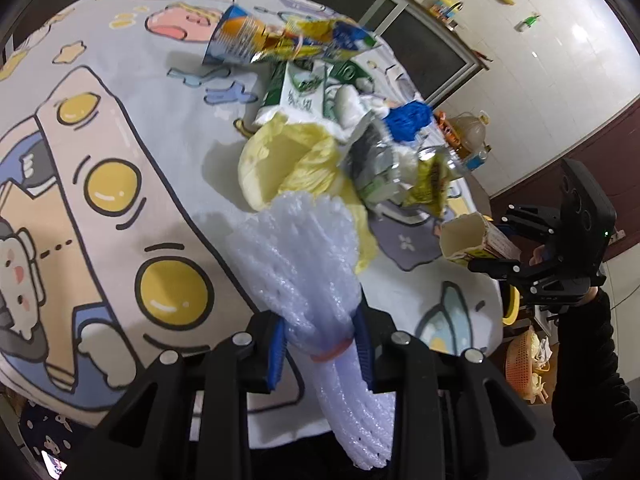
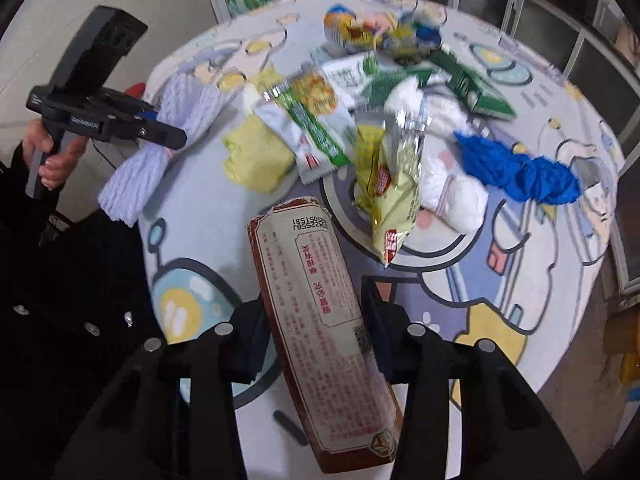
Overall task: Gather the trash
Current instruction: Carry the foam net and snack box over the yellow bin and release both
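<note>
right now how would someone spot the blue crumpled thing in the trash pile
Start at the round table with the cartoon cloth and find the litter heap in its middle. On the heap's right edge in the right wrist view, beside white tissue wads, lies the blue paper. It is the only solid deep-blue, twisted piece; its neighbours are white or printed wrappers.

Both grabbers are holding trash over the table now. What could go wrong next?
The left gripper pinches the white foam net only at its banded waist, so the squashy bundle might slip out. The right gripper clamps the long brown box partway along, with both ends sticking out; it could swivel or snag the yellow snack wrapper just ahead. The two grippers are close together and could bump.
</note>
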A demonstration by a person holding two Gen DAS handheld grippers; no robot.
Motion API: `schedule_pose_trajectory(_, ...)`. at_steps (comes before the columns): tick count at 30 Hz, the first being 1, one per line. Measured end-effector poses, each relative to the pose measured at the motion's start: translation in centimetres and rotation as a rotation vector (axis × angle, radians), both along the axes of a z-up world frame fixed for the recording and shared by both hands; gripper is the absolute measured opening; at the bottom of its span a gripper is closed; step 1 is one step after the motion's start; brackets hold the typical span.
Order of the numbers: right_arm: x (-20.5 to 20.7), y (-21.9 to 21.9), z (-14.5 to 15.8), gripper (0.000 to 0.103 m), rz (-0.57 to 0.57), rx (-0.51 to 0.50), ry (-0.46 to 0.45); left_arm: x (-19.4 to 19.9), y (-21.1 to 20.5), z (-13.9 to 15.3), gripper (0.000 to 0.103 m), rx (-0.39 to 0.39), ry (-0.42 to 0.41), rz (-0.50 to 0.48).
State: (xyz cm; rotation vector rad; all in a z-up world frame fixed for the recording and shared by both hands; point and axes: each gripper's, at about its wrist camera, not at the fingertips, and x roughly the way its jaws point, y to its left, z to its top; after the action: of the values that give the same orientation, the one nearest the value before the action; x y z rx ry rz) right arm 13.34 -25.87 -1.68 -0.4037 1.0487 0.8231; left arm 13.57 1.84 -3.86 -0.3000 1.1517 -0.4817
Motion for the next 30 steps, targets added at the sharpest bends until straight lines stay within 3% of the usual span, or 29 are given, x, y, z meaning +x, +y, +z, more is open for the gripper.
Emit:
schedule_pose_trajectory(7,-1.6,-1.8,3.4,0.041,-0.067,0.046,-0.078,-1.6,0.2,3.5,0.027,-0.040,-0.105,-0.015)
schedule_pose_trajectory(18,-4.9,-11.2,3.5,0.042,-0.346,0.140,-0.135,-0.1,-7.1,6.9,0.027,-0.108,-0.179,-0.172)
schedule_pose_trajectory(24,-7.4,-18.8,3.0,0.042,-0.594,0.164,-0.199,0.9,-14.3,8.8,0.028,-0.132,-0.235,-0.292)
schedule_pose_trajectory(30,-9.7,-26.4,1.5,0.042,-0.928,0.143,-0.259,1.9,-23.0,9.6,0.028,-0.164,-0.292,-0.436)
